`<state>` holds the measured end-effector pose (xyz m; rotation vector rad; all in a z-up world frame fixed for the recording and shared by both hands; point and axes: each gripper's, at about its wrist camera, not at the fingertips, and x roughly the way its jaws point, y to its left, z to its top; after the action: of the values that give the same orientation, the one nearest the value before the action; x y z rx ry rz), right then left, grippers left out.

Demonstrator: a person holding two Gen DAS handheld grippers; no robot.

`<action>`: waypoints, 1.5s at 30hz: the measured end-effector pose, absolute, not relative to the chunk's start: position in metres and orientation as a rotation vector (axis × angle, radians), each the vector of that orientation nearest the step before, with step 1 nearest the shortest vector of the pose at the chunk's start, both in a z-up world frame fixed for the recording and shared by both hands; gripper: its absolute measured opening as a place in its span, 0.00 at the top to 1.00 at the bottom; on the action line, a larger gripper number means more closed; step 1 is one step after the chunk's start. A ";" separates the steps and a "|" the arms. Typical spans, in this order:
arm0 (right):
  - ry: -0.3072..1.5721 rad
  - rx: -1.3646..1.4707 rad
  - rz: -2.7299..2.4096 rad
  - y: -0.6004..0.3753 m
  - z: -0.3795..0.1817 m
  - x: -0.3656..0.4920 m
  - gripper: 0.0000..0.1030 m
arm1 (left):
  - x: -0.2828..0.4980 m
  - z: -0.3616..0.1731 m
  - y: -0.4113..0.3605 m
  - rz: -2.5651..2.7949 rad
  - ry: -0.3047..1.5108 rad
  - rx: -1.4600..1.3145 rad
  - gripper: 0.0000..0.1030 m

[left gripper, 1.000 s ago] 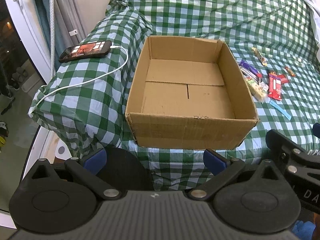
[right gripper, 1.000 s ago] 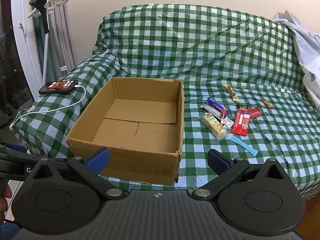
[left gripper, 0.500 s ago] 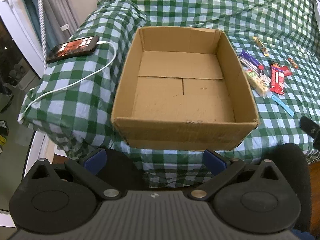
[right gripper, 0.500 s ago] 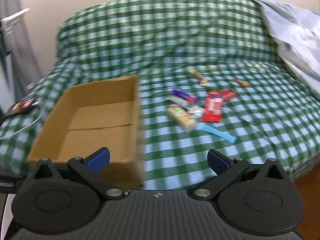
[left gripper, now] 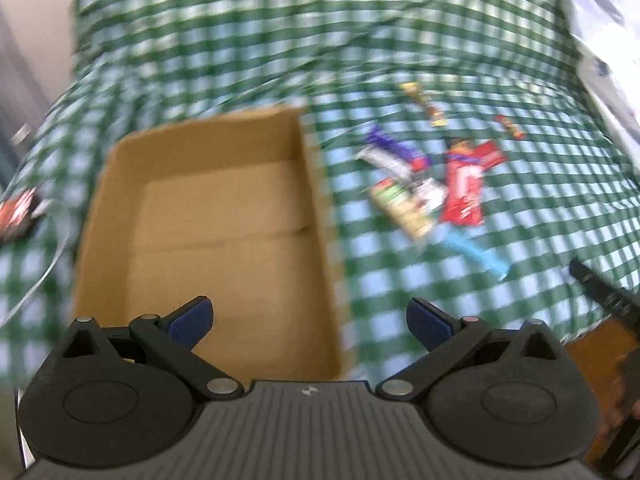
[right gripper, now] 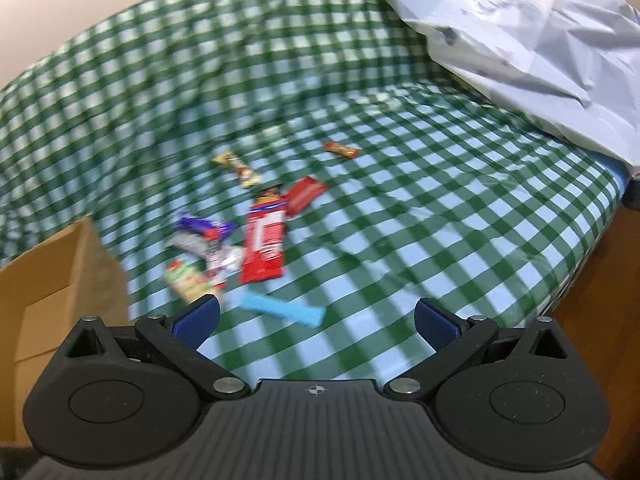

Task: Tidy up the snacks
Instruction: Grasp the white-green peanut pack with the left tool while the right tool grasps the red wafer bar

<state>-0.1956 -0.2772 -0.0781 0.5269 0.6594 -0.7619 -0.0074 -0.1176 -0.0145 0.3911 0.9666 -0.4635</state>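
Note:
An empty cardboard box (left gripper: 216, 216) sits on the green checked cover; its corner shows in the right wrist view (right gripper: 52, 280). Several wrapped snacks lie to its right: a red pack (left gripper: 462, 190) (right gripper: 264, 250), a light blue stick (left gripper: 476, 254) (right gripper: 282, 310), a purple bar (left gripper: 394, 148) (right gripper: 204, 226), a beige bar (left gripper: 402, 206) (right gripper: 188, 284), a yellow bar (right gripper: 236, 168). My left gripper (left gripper: 310, 320) is open and empty over the box's near edge. My right gripper (right gripper: 316, 318) is open and empty, just short of the blue stick.
A phone (left gripper: 14, 214) with a white cable lies on the cover left of the box. A pale blue sheet (right gripper: 520, 40) is heaped at the right. The seat's front edge drops off at the lower right (right gripper: 580, 280). The other gripper shows at the left view's right edge (left gripper: 604, 296).
Both grippers have swung to the right and forward toward the snacks. The box has slid to the left in both views. Both views are blurred by the motion.

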 end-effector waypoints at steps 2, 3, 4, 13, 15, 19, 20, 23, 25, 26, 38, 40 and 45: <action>0.670 0.520 -0.750 -0.297 -0.089 -0.184 0.00 | 0.002 -0.024 -0.164 -0.503 0.943 0.437 0.00; 0.677 0.513 -0.733 -0.306 -0.095 -0.177 0.00 | 0.009 -0.032 -0.188 -0.514 0.944 0.464 0.00; 0.694 0.502 -0.706 -0.317 -0.103 -0.168 0.00 | 0.018 -0.043 -0.211 -0.529 0.950 0.480 0.00; 0.836 0.540 -0.571 -0.379 -0.181 -0.082 0.00 | 0.100 -0.157 -0.318 -0.442 1.101 0.559 0.00; 0.841 0.539 -0.543 -0.386 -0.192 -0.067 0.00 | 0.116 -0.177 -0.322 -0.419 1.131 0.566 0.00; 0.851 0.515 -0.477 -0.396 -0.214 -0.035 0.00 | 0.137 -0.201 -0.306 -0.387 1.181 0.549 0.00; 0.851 0.504 -0.463 -0.398 -0.219 -0.029 0.00 | 0.143 -0.203 -0.302 -0.408 1.197 0.499 0.00; 0.815 0.456 -0.448 -0.401 -0.225 -0.016 0.00 | 0.152 -0.213 -0.297 -0.392 1.251 0.491 0.00; 0.800 0.425 -0.440 -0.403 -0.226 -0.008 0.01 | 0.152 -0.224 -0.299 -0.397 1.287 0.537 0.00; 0.792 0.413 -0.441 -0.402 -0.226 -0.005 0.01 | 0.150 -0.228 -0.300 -0.404 1.301 0.561 0.00; 0.637 0.331 -0.379 -0.374 -0.180 -0.038 0.91 | 0.115 -0.165 -0.271 -0.559 1.188 0.394 0.61; 0.606 0.305 -0.401 -0.367 -0.164 -0.049 0.92 | 0.103 -0.147 -0.262 -0.591 1.159 0.370 0.61; 0.588 0.250 -0.459 -0.345 -0.137 -0.070 0.92 | 0.077 -0.104 -0.233 -0.642 1.133 0.297 0.61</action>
<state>-0.0701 -0.3455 -0.1372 0.2497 0.5879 -0.4587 0.0768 -0.2325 -0.1035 0.2974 1.1328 -0.6419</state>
